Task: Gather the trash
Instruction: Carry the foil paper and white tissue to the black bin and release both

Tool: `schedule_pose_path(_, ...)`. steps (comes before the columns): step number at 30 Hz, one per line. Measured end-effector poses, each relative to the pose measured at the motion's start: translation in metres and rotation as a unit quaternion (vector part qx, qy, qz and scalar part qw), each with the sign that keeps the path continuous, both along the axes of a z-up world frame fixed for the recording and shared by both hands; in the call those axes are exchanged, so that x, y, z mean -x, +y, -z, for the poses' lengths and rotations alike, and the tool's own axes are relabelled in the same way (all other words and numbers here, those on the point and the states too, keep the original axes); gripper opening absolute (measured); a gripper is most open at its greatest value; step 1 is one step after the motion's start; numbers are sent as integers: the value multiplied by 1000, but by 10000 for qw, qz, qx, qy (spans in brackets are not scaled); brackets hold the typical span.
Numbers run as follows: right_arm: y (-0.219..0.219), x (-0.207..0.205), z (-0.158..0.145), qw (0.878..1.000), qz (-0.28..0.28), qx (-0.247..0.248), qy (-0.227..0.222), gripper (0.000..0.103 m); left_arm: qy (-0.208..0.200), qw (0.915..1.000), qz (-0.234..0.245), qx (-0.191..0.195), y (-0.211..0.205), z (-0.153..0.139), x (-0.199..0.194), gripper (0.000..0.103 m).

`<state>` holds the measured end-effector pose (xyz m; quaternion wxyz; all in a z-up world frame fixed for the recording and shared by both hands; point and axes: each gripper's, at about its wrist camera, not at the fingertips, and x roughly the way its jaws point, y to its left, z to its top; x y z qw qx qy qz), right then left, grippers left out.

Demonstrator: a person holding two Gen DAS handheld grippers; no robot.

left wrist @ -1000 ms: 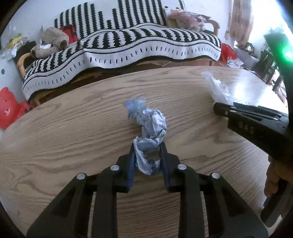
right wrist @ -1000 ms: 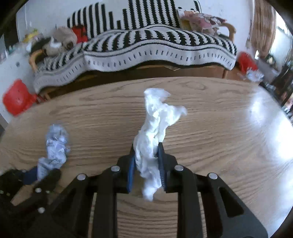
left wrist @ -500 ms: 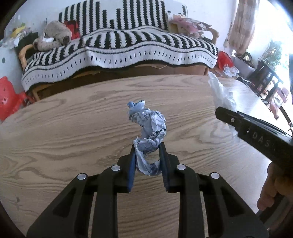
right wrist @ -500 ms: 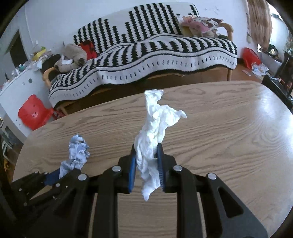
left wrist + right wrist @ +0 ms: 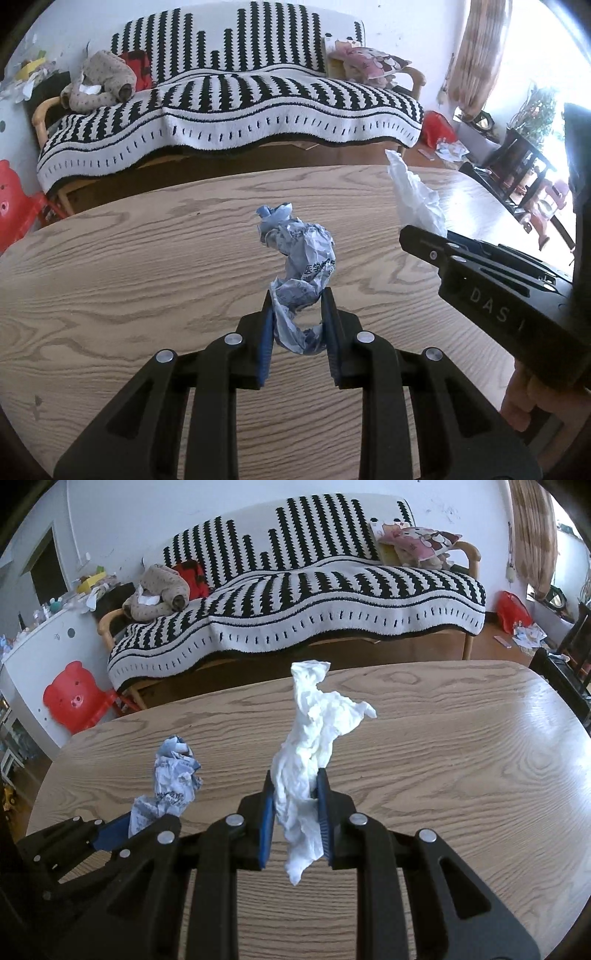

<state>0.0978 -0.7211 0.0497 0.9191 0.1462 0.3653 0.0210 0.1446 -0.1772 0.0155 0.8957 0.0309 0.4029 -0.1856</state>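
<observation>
Left gripper [image 5: 297, 314]: jaws pinched narrowly on a crumpled printed paper [image 5: 301, 273], blue-grey with dark lettering; the wad stands up out of the blue pads toward 12 o'clock, clear of the surface. Right gripper [image 5: 295, 794]: jaws likewise nearly together, clamped on a white tissue [image 5: 314, 738] that rises past the fingertips and also hangs in a tail below them.

Cross-check: in the right wrist view the left gripper sits at 8 o'clock with the paper wad above it; in the left wrist view the right gripper enters from 3 o'clock with the tissue at its tip.

Surface: wooden table [image 5: 461, 775], light oak grain, rounded corners; sun glare on its edge at 3 o'clock in the right view. A small dark mark near the rim at 8 o'clock in the left view.

Room beyond the far edge: sofa [image 5: 295, 602] under a black-and-white striped throw, at 12 o'clock. On it a brown plush toy [image 5: 159, 590] at 11 o'clock and a pink cushion [image 5: 417, 542] at 1 o'clock. Red bear-shaped stool [image 5: 74, 698] on the floor at 9 o'clock, beside a white cabinet with clutter on top. Red bag [image 5: 513, 613] and scattered papers on the floor at 2 o'clock, patterned curtain [image 5: 480, 55] above. White walls.
</observation>
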Motion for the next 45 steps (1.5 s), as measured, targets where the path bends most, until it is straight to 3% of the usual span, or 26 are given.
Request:
schedule_pose_path(17,5,-2,1,9999,-107,85,98,21,44,9999,46,-80,-5,2,-1,24)
schedule_pose_path(21,-4,12,-18,9998,-27,48,-165,21,-1,9999,114,82,-9,-7,9,24)
schedule_pose_path(26,-52,105,-57,9956,279,-349,-820,21,-206,9955,619,684,-33,-43,76,24)
schedule_pose_path(31,-124,230,-70,9912,898,-127,-959,21,-34,9860,1510,710,-90,-45,167,24)
schedule_pose_path(35,-166,328,-71,9877,1246,93,-938,21,174,9712,2260,733,-141,-44,246,24)
schedule_pose_path(39,-183,397,-27,9905,1297,-91,-453,22,523,9571,2787,600,-178,-22,305,24)
schedule_pose_path(42,-191,430,42,9881,1416,-558,241,22,1000,9511,2911,256,-198,21,327,24)
schedule_pose_path(45,-197,447,121,9750,1571,-1283,906,22,1639,9422,2912,-268,-218,77,333,24)
